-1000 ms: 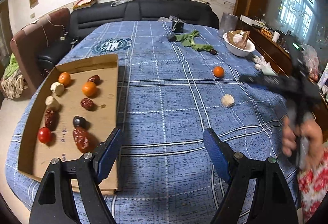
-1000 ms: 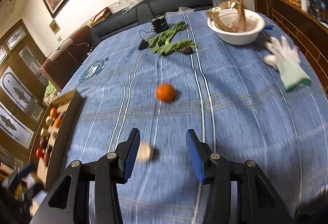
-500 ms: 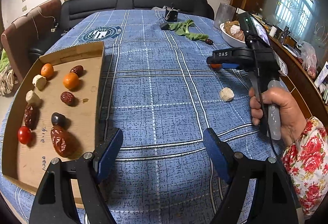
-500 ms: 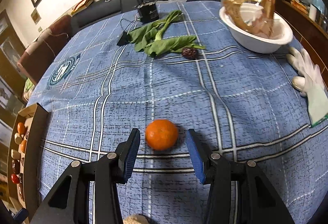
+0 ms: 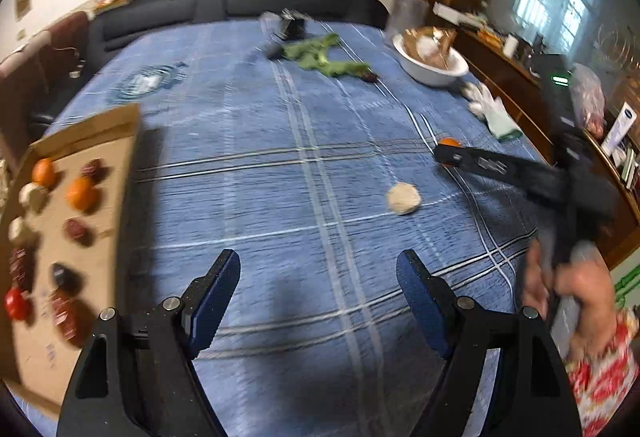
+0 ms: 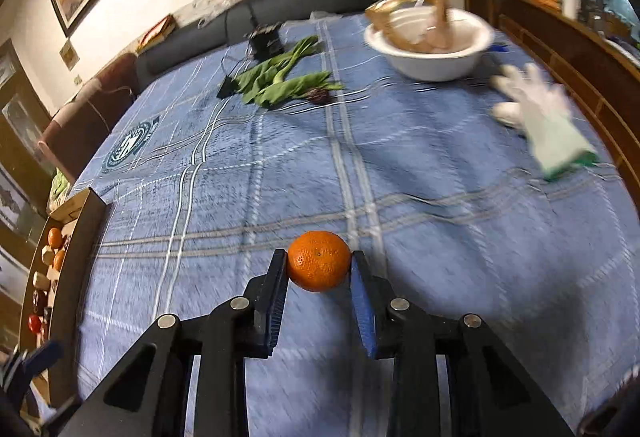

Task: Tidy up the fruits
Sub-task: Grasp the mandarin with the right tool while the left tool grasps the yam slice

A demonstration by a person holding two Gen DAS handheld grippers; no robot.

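Note:
My right gripper [image 6: 319, 261] is shut on a small orange tangerine [image 6: 319, 260], its blue pads against both sides, just above the blue checked tablecloth. In the left wrist view the right gripper [image 5: 444, 153] shows at the right with the tangerine [image 5: 450, 142] at its tip. My left gripper [image 5: 318, 273] is open and empty over the cloth. A pale round fruit [image 5: 403, 198] lies on the cloth ahead of it. A cardboard tray [image 5: 116, 141] at the left holds tangerines, red dates, pale pieces and a small tomato [image 5: 16, 303].
A white bowl [image 6: 432, 51] with a paper bag stands at the back right, a white glove [image 6: 548, 117] near the right edge. Green leaves [image 6: 280, 83], a dark date [image 6: 319, 95] and a black device [image 6: 264, 41] lie at the back. A sofa lies beyond.
My right gripper moved forward around the tangerine and closed on it. The left gripper stayed open and shifted slightly; the view is blurred.

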